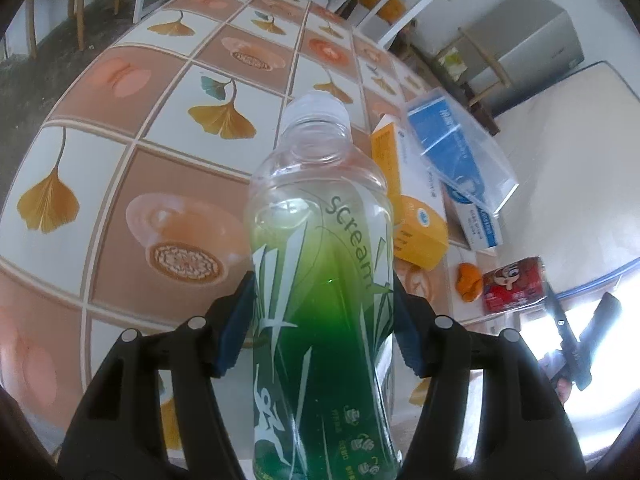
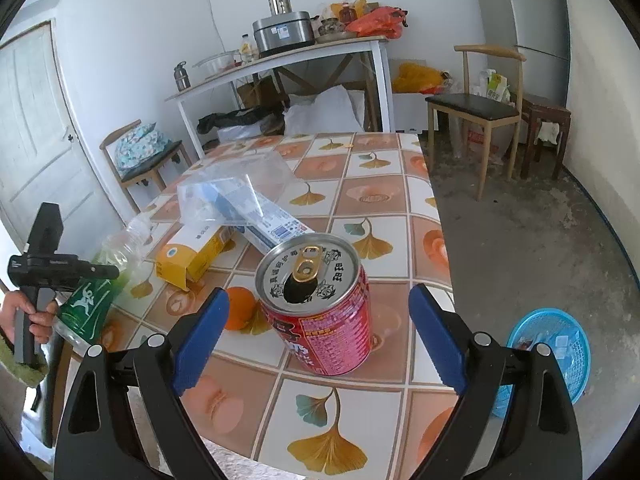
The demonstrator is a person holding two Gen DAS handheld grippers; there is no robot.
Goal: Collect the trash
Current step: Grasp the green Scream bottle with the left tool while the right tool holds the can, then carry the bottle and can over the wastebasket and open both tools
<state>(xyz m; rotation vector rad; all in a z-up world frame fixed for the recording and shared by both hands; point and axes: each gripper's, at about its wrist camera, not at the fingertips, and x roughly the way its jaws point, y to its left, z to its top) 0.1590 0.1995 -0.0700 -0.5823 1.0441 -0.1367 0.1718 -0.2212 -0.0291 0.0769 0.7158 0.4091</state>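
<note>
My left gripper [image 1: 324, 328] is shut on a clear plastic bottle with a green label [image 1: 320, 280], held above the tiled table [image 1: 132, 168]. The same bottle [image 2: 100, 284] shows at the left in the right wrist view. My right gripper [image 2: 316, 336] is open, its blue pads on either side of an opened red drink can [image 2: 320, 308] that stands on the table [image 2: 360, 400], not touching it. The can [image 1: 514, 282] also shows at the right in the left wrist view. A yellow box [image 2: 196, 256], a blue-and-white box [image 2: 272, 224] and a clear plastic package [image 2: 236, 188] lie behind the can.
An orange [image 2: 239, 307] lies just left of the can. A blue basket [image 2: 550, 352] holding scraps stands on the floor to the right, below the table edge. Chairs [image 2: 476, 112] and a white side table [image 2: 280, 64] stand further back.
</note>
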